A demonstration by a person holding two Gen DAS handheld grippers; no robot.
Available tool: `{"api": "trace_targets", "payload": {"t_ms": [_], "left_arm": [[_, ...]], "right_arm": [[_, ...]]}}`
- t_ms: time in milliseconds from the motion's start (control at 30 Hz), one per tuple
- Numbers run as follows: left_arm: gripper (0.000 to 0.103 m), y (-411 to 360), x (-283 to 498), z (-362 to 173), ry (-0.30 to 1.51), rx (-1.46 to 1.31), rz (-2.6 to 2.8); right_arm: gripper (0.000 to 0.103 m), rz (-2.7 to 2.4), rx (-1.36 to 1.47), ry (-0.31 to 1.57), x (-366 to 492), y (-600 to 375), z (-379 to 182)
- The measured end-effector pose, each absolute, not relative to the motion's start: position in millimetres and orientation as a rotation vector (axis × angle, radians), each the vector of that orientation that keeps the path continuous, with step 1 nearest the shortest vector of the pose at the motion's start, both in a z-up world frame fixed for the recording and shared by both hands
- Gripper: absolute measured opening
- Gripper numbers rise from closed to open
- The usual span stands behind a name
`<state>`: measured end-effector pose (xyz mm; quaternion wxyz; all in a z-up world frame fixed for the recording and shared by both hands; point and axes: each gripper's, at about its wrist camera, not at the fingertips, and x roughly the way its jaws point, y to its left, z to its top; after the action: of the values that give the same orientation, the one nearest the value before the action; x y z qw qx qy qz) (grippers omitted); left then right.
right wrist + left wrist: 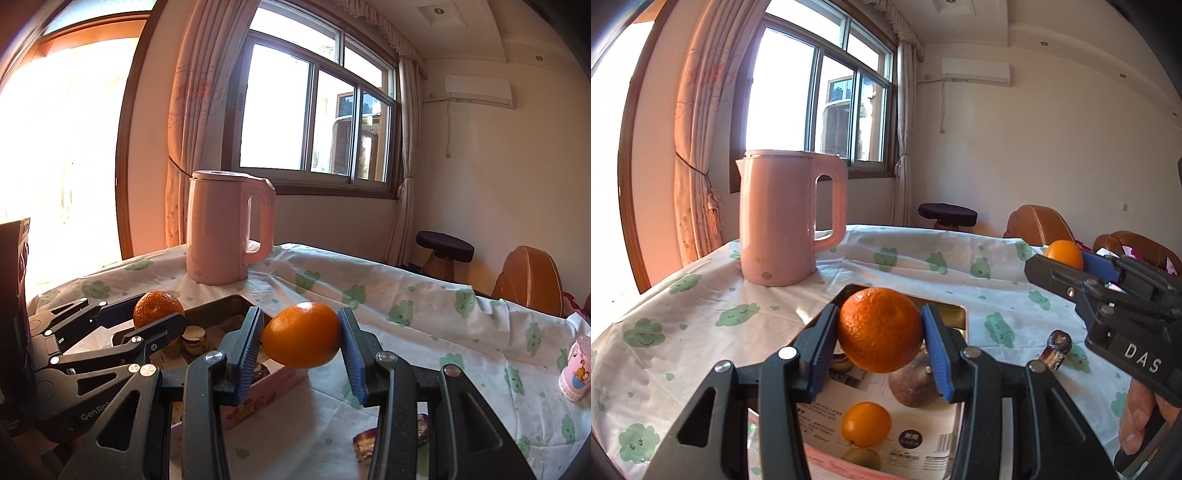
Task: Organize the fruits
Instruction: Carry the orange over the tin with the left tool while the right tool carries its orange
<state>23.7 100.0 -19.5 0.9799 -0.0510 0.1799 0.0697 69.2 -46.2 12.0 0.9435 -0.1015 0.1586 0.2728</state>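
Observation:
My left gripper (881, 314) is shut on a rough-skinned orange (879, 332), held above an open rectangular box (962, 321). Inside the box lie a smaller orange (866, 424), a kiwi (862, 458) and a brown fruit (912, 386). My right gripper (303, 325) is shut on a smooth orange (301, 338), just right of the box (221, 304) and above the tablecloth. Each view shows the other gripper: the right gripper (1062, 260) with its smooth orange (1063, 251), and the left gripper (159, 314) with its rough orange (157, 304).
A pink kettle (786, 218) stands behind the box on the clover-print tablecloth (701, 325). A wrapped brown snack (1058, 347) lies right of the box, with more wrapped pieces (364, 448) near the front. A pink cup (576, 369) stands far right. Chairs and a stool sit beyond the table.

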Motion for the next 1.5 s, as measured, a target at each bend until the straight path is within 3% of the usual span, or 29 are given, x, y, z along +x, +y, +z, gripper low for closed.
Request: {"api": "trace_targets", "payload": {"t_ms": [1500], "left_arm": [[0.048, 154.0, 31.1, -36.9, 0.473, -0.167, 0.194]], "right_arm": [[0.044, 0.636, -0.24, 0.507, 103.3, 40.3, -26.6]]}}
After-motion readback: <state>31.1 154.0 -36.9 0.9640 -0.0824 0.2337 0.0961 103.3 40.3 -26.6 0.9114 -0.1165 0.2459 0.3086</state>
